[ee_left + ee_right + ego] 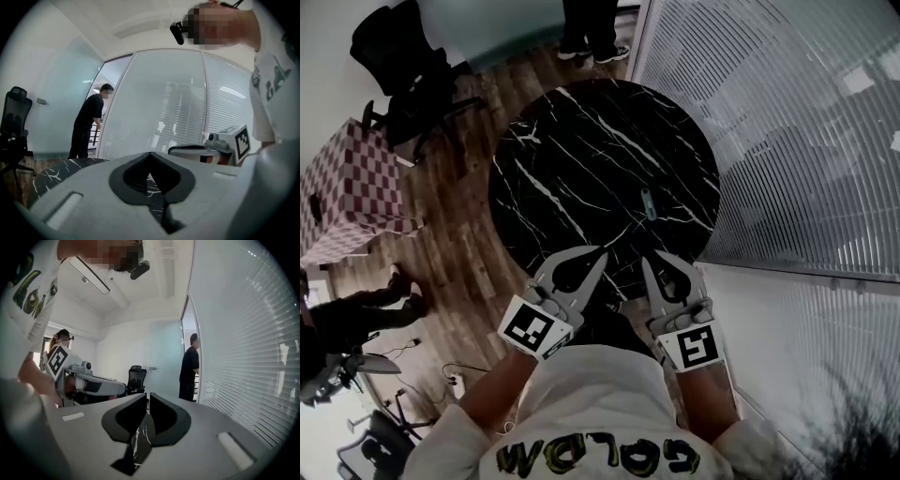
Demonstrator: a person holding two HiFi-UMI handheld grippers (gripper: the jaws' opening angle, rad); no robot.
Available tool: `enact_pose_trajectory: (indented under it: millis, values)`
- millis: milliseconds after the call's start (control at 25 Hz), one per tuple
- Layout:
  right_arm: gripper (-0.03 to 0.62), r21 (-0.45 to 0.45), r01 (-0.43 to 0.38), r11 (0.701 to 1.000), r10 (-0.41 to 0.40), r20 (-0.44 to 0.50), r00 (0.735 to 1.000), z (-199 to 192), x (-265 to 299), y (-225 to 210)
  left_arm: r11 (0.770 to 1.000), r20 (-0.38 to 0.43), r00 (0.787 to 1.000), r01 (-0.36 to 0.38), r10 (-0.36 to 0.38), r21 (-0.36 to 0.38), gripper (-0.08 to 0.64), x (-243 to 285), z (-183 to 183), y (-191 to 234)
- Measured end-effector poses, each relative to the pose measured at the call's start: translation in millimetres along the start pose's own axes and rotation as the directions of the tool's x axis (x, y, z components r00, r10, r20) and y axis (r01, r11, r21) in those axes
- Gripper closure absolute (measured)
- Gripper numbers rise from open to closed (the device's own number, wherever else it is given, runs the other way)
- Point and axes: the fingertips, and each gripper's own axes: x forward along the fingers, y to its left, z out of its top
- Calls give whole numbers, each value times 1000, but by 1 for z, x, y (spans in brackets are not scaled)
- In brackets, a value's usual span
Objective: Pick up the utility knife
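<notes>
The utility knife (648, 203), a small grey-green bar, lies on the round black marble table (581, 150), right of its middle and toward the near side. Both grippers hover over the table's near edge, short of the knife. My left gripper (602, 252) is down and left of the knife, its jaws closed tip to tip with nothing in them; the left gripper view shows the left gripper (150, 153) the same way. My right gripper (649, 259) sits just below the knife. In the right gripper view, the right gripper (147, 397) shows a narrow empty gap between its tips.
A slatted glass wall (787, 141) runs close along the table's right side. A black office chair (398, 56) and a checkered box (347, 178) stand on the wooden floor to the left. One person (591, 28) stands beyond the table, another person (356, 309) at the left.
</notes>
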Motion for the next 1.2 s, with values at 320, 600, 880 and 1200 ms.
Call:
enact_pose_trajectory:
  millis: [320, 600, 880, 1200]
  values:
    - [557, 17, 8, 1000, -7, -51, 999, -39, 20, -23, 1000, -21, 1000, 21, -21, 16, 557, 28, -29, 14]
    - [545, 7, 8, 1000, -7, -91, 996, -78, 38, -36, 999, -47, 998, 33, -33, 6, 557, 49, -66, 34]
    - [530, 33, 9, 999, -5, -131, 991, -120, 52, -42, 998, -94, 994, 64, -64, -5, 557, 68, -109, 49]
    - [511, 30, 12, 999, -6, -191, 982, -171, 62, -54, 997, -139, 987, 78, -81, -28, 557, 83, -155, 62]
